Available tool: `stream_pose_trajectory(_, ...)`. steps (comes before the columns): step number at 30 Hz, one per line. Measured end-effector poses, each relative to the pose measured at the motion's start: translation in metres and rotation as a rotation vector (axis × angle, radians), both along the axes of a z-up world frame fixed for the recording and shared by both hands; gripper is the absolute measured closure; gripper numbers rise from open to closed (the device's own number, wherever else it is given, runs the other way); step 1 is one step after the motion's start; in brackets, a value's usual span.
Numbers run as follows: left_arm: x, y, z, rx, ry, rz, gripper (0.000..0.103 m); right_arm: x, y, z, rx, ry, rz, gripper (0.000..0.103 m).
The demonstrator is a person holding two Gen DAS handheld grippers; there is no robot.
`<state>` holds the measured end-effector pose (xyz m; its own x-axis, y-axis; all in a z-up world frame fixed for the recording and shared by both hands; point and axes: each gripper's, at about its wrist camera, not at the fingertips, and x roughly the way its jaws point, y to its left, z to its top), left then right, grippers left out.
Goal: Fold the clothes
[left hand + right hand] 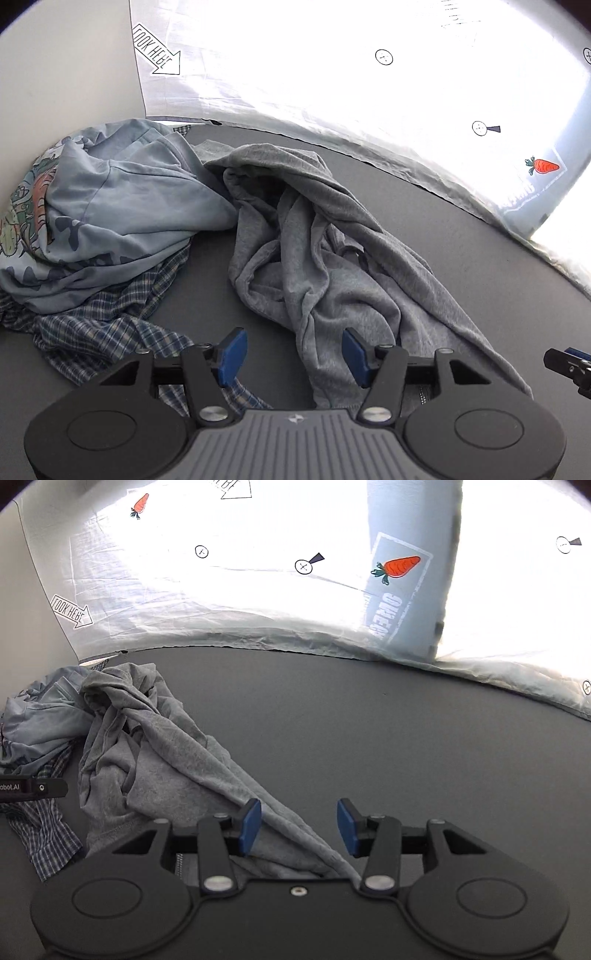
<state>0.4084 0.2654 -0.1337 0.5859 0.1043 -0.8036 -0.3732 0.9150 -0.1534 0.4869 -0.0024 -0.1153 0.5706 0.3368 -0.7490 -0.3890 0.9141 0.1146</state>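
Surface: dark grey matte table [369,720], backed by a bright, creased white curtain [258,602] printed with carrots and arrows. Stock: crumpled grey jersey garment [332,266] at centre-left, beside a pale blue printed shirt [122,206] heaped on a blue checked shirt [110,332]. Left gripper [293,356] and right gripper [299,827] held low over the grey garment's near end, blue-padded fingers apart, nothing clamped.
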Motion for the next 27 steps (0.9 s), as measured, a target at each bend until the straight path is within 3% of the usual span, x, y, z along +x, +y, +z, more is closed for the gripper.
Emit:
stream_pose_trajectory(4,0.044,0.019,-0.019,-0.020,0.001,-0.017,0.046,0.042,0.056,-0.016,0.087,0.047,0.158,0.057)
stream_pose_trajectory(7,0.063,0.029,-0.032,-0.060,0.005,-0.024,0.046,0.059,0.085,-0.032,0.126,0.101,0.203,0.057)
stream_pose_trajectory(15,0.073,0.047,-0.058,-0.199,0.003,0.039,0.045,0.073,0.131,-0.058,0.037,0.079,0.279,0.054)
stream_pose_trajectory(16,0.075,0.049,-0.061,-0.210,0.002,0.043,0.045,0.075,0.131,-0.059,0.044,0.075,0.280,0.057)
stream_pose_trajectory(17,0.076,0.050,-0.062,-0.219,-0.004,0.051,0.046,0.075,0.130,-0.059,0.053,0.068,0.280,0.069)
stream_pose_trajectory(18,0.076,0.050,-0.062,-0.225,-0.014,0.063,0.050,0.075,0.126,-0.056,0.063,0.051,0.268,0.085)
stream_pose_trajectory(20,0.078,0.049,-0.058,-0.253,-0.021,0.068,0.090,0.073,0.110,-0.045,0.073,-0.005,0.219,0.088)
stream_pose_trajectory(27,0.063,0.014,-0.003,-0.107,-0.104,0.100,0.095,0.055,0.012,0.013,0.024,-0.304,-0.077,0.092)
